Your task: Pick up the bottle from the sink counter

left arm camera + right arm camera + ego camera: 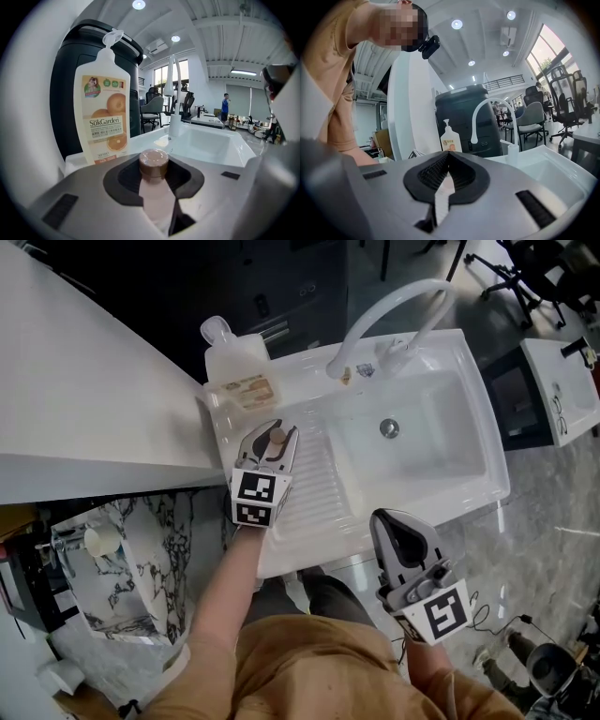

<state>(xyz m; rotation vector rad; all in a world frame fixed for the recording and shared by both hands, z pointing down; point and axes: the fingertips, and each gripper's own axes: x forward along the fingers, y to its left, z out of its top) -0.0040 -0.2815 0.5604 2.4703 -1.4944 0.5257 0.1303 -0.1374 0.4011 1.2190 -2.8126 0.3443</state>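
Observation:
A small bottle (153,165) with a brown cap and a pale pinkish body stands upright between the jaws of my left gripper (155,190), which is shut on it. In the head view the cap (278,437) peeks out of the left gripper (268,441) over the ribbed drainboard (319,491) of the white sink counter. My right gripper (397,532) hangs off the counter's front edge, away from the bottle, its jaws together with nothing between them (444,183).
A tall white soap bottle with an orange label (104,112) stands at the counter's back left corner (239,367). The basin (427,432) and a curved white faucet (389,310) lie to the right. A white worktop (75,399) runs along the left.

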